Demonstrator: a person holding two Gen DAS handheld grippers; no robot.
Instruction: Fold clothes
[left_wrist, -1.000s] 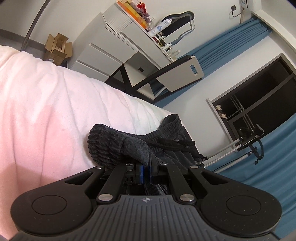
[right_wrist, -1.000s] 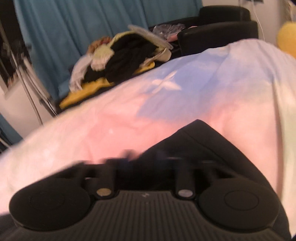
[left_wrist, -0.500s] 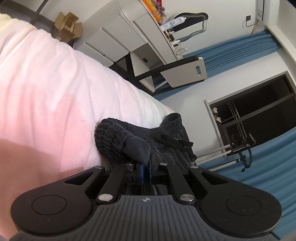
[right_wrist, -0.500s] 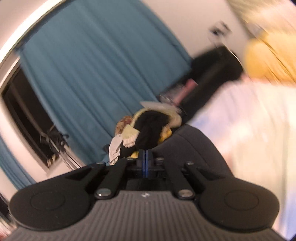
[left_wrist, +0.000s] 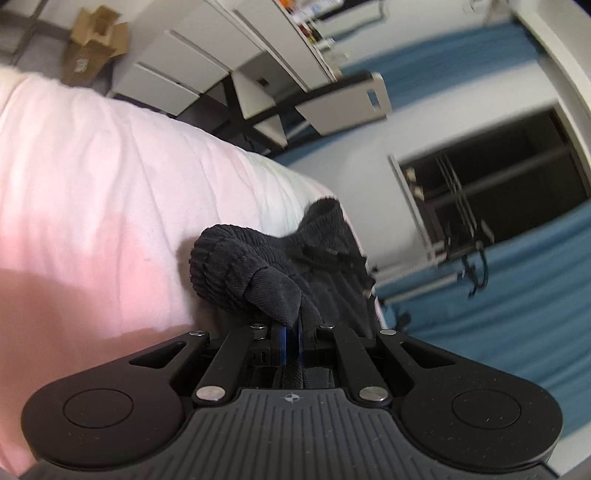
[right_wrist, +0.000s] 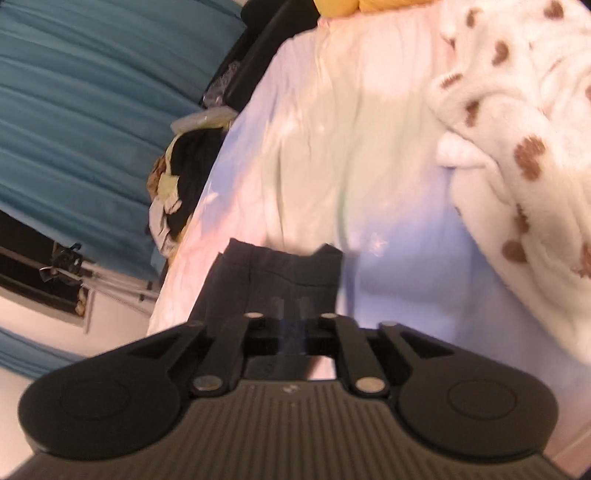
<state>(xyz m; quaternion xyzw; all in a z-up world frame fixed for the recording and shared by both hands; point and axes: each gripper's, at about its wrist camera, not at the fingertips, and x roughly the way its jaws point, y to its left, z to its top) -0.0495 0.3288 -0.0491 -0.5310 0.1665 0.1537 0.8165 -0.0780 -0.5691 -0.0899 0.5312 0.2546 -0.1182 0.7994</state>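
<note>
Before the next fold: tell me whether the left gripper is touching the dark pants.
Touching. The left wrist view shows the left gripper shut on a fold of the dark pants, cloth pinched between its fingers.

Bare bedsheet (right_wrist: 399, 258) left of spotted blanket (right_wrist: 524, 129).

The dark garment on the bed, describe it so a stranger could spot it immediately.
Look at the pale pink bed cover. Near its far edge lies the dark garment, pinched by the left hand-held gripper. It is charcoal, ribbed at the waistband with a drawstring, unlike the white spotted blanket.
</note>
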